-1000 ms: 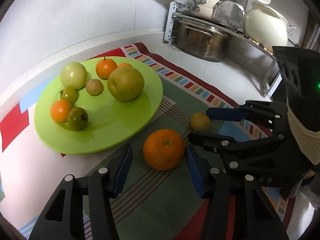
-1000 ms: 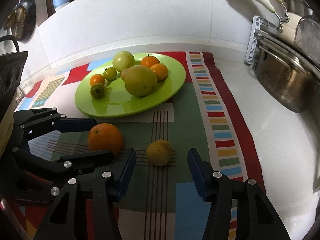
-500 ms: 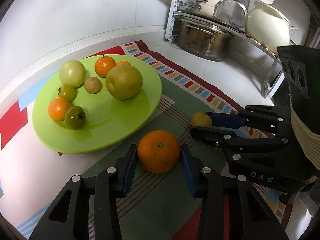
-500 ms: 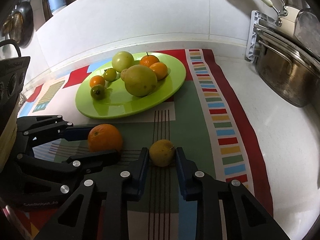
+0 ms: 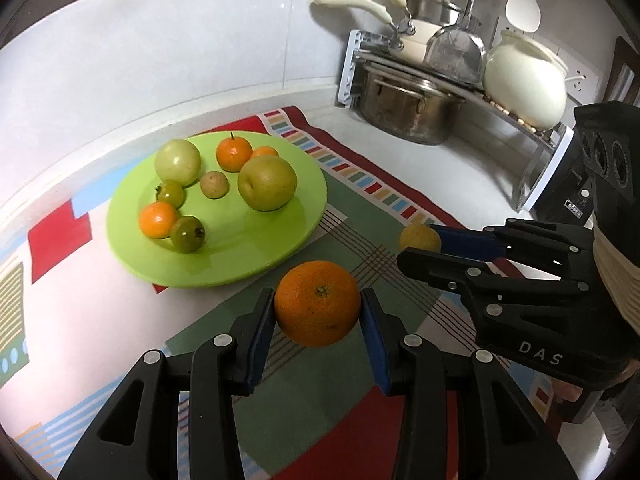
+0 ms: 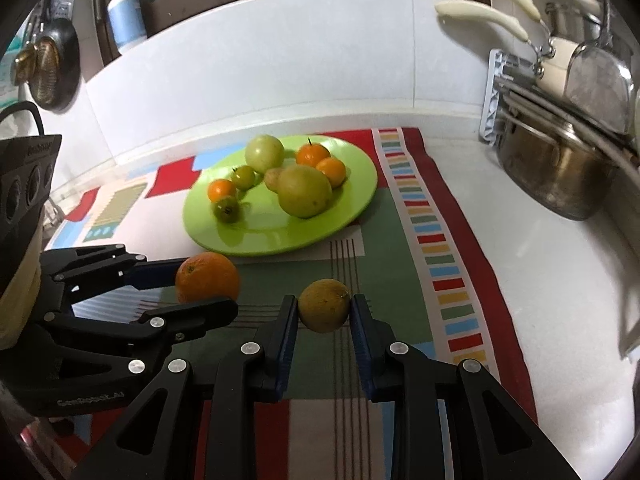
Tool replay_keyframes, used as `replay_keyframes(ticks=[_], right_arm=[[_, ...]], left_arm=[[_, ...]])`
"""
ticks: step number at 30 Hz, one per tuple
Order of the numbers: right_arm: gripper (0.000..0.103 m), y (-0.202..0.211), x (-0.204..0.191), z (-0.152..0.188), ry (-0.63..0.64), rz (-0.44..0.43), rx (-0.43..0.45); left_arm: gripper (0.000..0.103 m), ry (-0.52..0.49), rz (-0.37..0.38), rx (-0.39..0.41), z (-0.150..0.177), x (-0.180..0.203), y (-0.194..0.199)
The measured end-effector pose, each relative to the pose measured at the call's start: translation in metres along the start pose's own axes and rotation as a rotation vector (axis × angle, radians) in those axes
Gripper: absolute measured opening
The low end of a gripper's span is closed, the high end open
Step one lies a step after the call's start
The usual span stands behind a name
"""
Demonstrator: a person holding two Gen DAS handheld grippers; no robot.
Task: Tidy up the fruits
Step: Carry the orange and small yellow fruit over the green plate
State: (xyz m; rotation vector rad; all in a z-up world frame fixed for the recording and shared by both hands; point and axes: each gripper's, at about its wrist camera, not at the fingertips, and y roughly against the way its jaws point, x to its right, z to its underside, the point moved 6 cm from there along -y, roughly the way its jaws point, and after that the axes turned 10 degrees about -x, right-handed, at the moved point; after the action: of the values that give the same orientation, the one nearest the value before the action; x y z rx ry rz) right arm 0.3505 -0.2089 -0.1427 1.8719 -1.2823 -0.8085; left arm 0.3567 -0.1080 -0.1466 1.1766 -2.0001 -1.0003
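My left gripper [image 5: 318, 312] is shut on a large orange [image 5: 317, 303] and holds it above the patterned mat, in front of the green plate [image 5: 240, 264]. My right gripper [image 6: 325, 310] is shut on a small yellow fruit [image 6: 324, 305], also lifted over the mat. The plate [image 6: 280, 240] holds several fruits: a big pear-like one [image 5: 267, 183], a pale green one [image 5: 177, 161], small oranges and small green tomatoes. In the right wrist view the left gripper with the orange [image 6: 207, 277] is on the left. In the left wrist view the yellow fruit [image 5: 418, 237] is on the right.
A steel pot [image 5: 404, 109] and a rack with pans and a white jar [image 5: 524, 80] stand at the back right. A tiled wall runs behind the plate. A soap bottle [image 6: 125, 16] and a hanging strainer [image 6: 44, 68] are at the far left.
Both grippers closed, the left on the orange and the right on the yellow fruit, and both fruits have lifted off the mat.
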Motion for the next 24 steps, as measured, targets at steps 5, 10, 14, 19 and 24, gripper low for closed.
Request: replay_keyframes(ticks=[5,10,14,19,24], right_arm=[[0.028,0.023,-0.012,0.002,0.011,0.007,0.032],[0.028,0.043,-0.022,0.004,0.012,0.011,0.062],[0.028,0.058,-0.031,0.005,0.016,0.015,0.083],[0.028,0.071,-0.043,0.006,0.02,0.015,0.108],[0.028,0.081,-0.051,0.007,-0.001,0.01,0.136]], left_arm=[[0.042,0.006,-0.005,0.021,0.007,0.004,0.021],[0.042,0.006,-0.012,0.045,0.011,0.007,0.04],[0.042,-0.004,-0.023,0.073,0.015,0.009,0.058],[0.042,-0.001,-0.029,0.094,0.018,0.009,0.075],[0.042,0.003,-0.044,0.1,0.02,0.004,0.085]])
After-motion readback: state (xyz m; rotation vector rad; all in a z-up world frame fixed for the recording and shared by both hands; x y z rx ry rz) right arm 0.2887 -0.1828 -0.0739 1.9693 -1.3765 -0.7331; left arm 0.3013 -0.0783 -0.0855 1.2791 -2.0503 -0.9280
